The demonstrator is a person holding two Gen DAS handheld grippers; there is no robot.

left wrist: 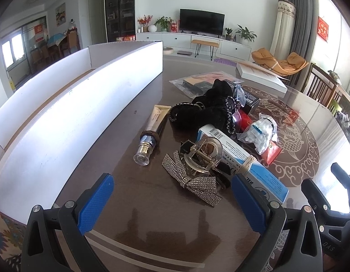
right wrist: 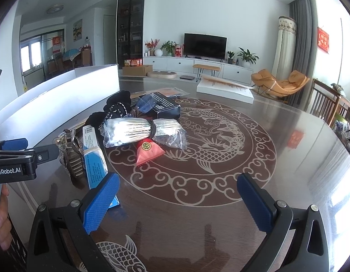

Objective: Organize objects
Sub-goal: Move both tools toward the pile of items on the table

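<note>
A pile of small items lies on the dark table: a cosmetic tube [left wrist: 150, 133], a rhinestone bow clip [left wrist: 193, 181], a clear claw clip [left wrist: 204, 156], a blue-white box [left wrist: 245, 165] [right wrist: 93, 151], black fabric [left wrist: 204, 111] [right wrist: 117, 106], a bag of cotton swabs [left wrist: 261, 136] [right wrist: 138, 131] and a red packet [right wrist: 149, 154]. My left gripper [left wrist: 172, 190] is open, its fingers on either side of the bow clip, just short of it. Over the fish pattern my right gripper [right wrist: 179, 192] stands open and holds nothing.
A long white open box [left wrist: 68, 111] [right wrist: 61, 95] runs along the left of the pile. A flat white box [left wrist: 261, 77] [right wrist: 224, 89] and a black carton [right wrist: 166, 106] lie further back. Wooden chairs [right wrist: 329, 104] stand at the right. A hand [right wrist: 1, 217] grips the left tool.
</note>
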